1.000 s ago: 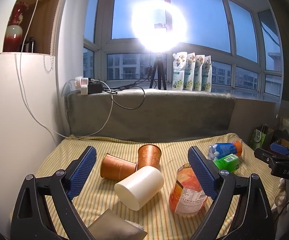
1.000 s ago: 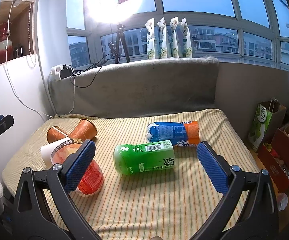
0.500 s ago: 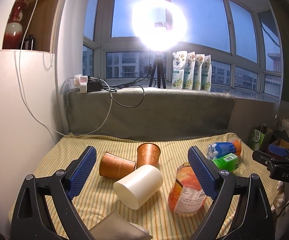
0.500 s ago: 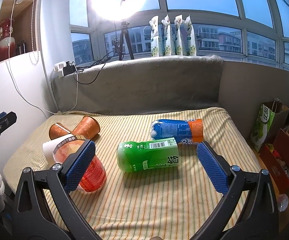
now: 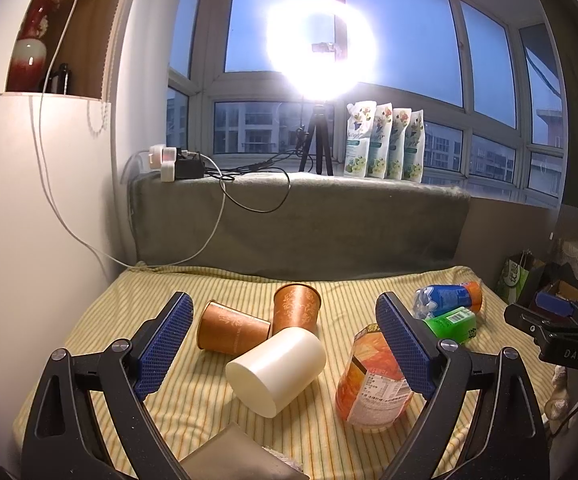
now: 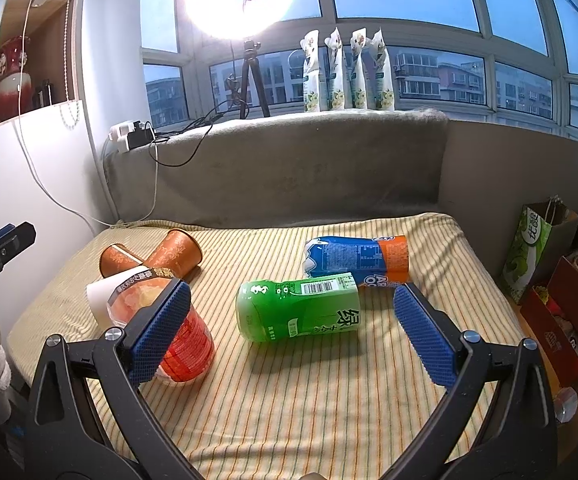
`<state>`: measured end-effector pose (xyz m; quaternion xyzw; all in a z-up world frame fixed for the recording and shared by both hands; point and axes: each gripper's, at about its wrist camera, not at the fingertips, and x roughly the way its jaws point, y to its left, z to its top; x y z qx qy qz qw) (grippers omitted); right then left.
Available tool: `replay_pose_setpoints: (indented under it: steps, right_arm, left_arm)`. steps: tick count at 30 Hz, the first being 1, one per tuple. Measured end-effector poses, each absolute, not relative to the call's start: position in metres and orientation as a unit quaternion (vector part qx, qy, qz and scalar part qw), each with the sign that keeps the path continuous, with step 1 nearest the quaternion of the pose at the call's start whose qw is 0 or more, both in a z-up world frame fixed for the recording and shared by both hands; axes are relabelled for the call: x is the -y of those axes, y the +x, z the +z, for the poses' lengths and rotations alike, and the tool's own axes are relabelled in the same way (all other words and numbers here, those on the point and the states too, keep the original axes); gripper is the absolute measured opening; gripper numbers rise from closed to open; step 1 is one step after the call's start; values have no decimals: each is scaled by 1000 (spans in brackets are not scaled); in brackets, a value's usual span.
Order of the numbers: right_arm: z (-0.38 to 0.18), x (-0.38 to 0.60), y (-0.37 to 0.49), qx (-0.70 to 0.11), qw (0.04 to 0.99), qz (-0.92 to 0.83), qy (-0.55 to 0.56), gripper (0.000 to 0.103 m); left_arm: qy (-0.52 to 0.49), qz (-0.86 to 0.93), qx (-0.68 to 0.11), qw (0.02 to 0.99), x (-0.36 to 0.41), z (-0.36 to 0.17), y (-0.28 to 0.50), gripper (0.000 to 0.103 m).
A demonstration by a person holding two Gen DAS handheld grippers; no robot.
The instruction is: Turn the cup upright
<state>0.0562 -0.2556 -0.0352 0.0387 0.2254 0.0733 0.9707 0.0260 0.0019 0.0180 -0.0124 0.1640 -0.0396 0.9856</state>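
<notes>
A white cup (image 5: pixel 277 370) lies on its side on the striped cloth, its closed base toward me. Two copper paper cups lie behind it, one (image 5: pixel 231 328) to the left and one (image 5: pixel 297 309) behind. An orange-labelled clear cup (image 5: pixel 373 380) stands mouth down to the right. My left gripper (image 5: pixel 283 344) is open and empty, above and in front of the white cup. My right gripper (image 6: pixel 289 320) is open and empty, with a green cup (image 6: pixel 299 308) lying on its side between its fingers' lines. A blue and orange cup (image 6: pixel 355 260) lies behind the green one.
The striped cloth (image 6: pixel 289 400) covers a small table against a grey padded ledge (image 6: pixel 289 168). A white cabinet (image 5: pixel 29 220) stands at the left. Bags and boxes (image 6: pixel 561 280) sit on the floor to the right. A ring light on a tripod (image 5: pixel 317 140) stands on the sill.
Both grippers have drifted slightly, so the cups sit a little differently in each view. Nothing was taken hold of or moved on the cloth.
</notes>
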Motion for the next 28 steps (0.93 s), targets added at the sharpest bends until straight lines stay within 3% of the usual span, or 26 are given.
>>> replay_pose_setpoints:
  steps: [28]
  right_arm:
    - [-42,243,55,-243,963,116,29,103]
  left_arm:
    - [-12,-39,-161,986,-5,16,26,93]
